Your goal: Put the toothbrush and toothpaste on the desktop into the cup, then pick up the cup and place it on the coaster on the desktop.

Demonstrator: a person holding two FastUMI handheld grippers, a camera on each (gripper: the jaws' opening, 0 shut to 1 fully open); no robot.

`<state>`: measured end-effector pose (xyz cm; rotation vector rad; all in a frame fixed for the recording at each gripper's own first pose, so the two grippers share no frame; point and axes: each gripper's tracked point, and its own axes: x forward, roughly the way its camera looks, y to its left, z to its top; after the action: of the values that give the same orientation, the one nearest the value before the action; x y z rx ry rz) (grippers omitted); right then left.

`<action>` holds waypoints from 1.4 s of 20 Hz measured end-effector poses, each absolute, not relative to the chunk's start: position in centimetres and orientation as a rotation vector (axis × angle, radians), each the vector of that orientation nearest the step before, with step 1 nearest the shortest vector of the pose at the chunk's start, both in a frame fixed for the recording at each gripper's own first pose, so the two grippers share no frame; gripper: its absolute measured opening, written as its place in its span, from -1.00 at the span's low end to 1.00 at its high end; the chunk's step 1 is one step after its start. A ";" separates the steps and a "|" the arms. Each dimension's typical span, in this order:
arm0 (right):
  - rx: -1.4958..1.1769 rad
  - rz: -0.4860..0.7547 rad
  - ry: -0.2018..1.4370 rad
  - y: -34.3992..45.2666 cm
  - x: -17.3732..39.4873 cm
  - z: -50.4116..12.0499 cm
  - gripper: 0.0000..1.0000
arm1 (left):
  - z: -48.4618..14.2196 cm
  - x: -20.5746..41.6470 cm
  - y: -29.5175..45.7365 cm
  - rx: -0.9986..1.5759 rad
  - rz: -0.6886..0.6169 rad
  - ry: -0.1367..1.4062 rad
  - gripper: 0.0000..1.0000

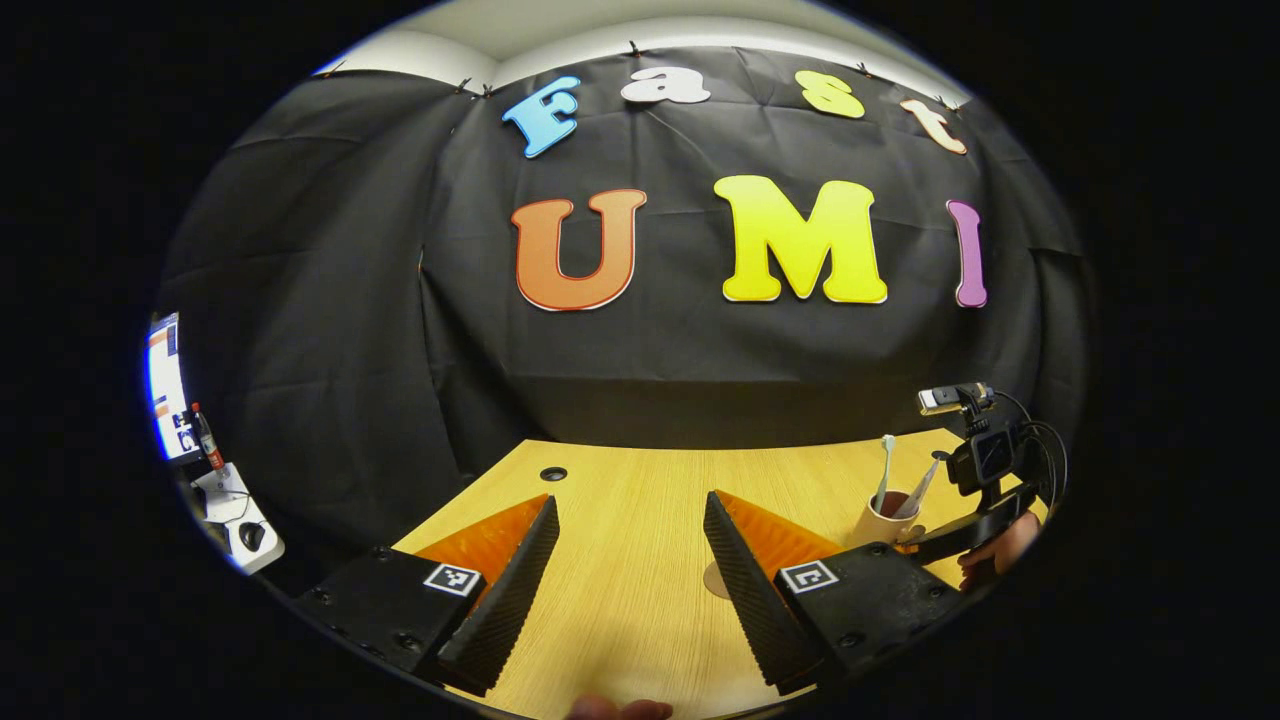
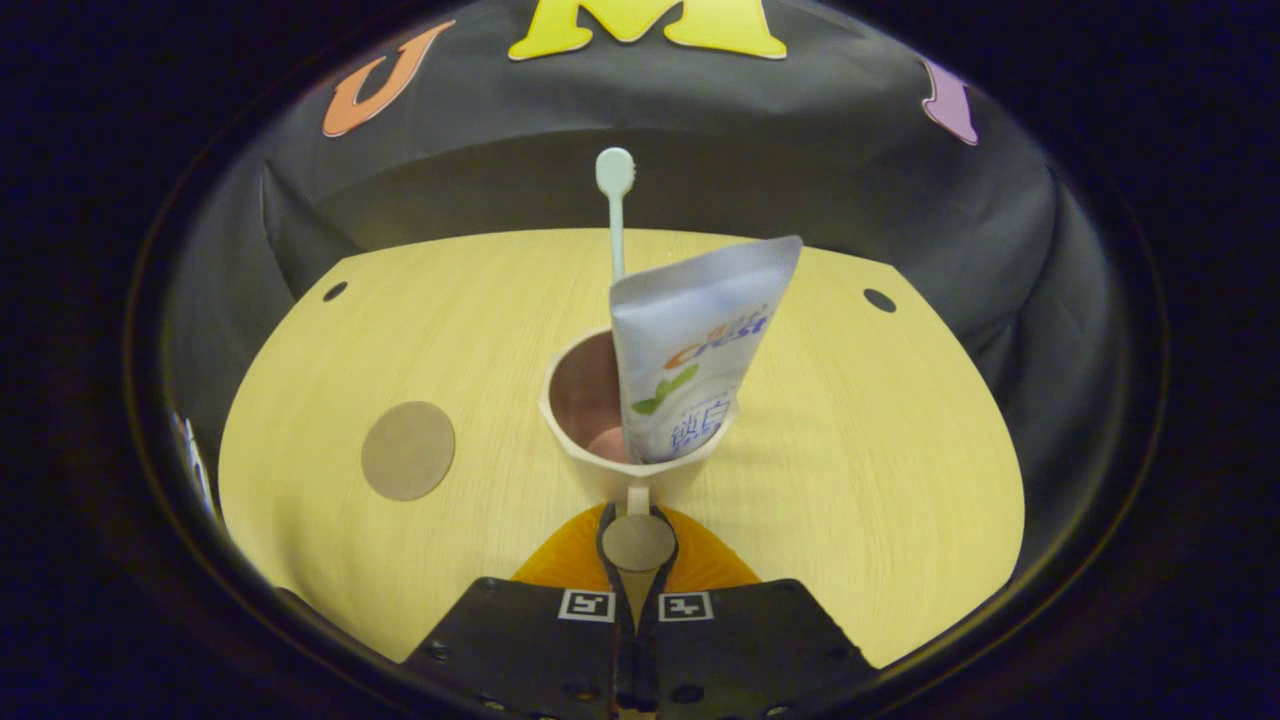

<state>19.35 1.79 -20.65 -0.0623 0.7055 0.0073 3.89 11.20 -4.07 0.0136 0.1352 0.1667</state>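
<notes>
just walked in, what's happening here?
The toothbrush and toothpaste already stand in the cup. The right gripper is shut on the cup handle, with the cup on the desk. The coaster lies bare to the side. The left gripper is open and holds nothing.

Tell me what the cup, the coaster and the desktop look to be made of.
Cup: likely matte plastic or ceramic, cream outside, brownish inside, smooth thick rim. Coaster: flat dull grey-brown disc, perhaps cork or felt; no shine. Desktop: pale wood-grain surface, probably laminate, given its even streaks.
</notes>
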 end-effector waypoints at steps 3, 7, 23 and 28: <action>-0.034 0.039 0.676 1.8 19.3 -20.8 -0.98 | -4.1 3.9 11.2 0.010 0.171 0.146 0.85; -0.036 0.091 0.631 1.9 19.4 -21.3 -1.00 | -4.4 3.7 12.0 0.008 0.181 0.150 0.85; -0.097 0.280 0.598 0.3 18.1 -18.0 -0.99 | -4.0 1.4 16.5 0.020 0.270 0.152 0.85; -0.090 0.275 0.592 1.1 18.0 -19.2 -0.99 | -4.3 1.0 16.8 0.015 0.273 0.163 0.85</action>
<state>17.97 1.11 -19.19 -0.0902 0.5925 0.2747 0.99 16.83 -4.34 0.0150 0.1627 0.2727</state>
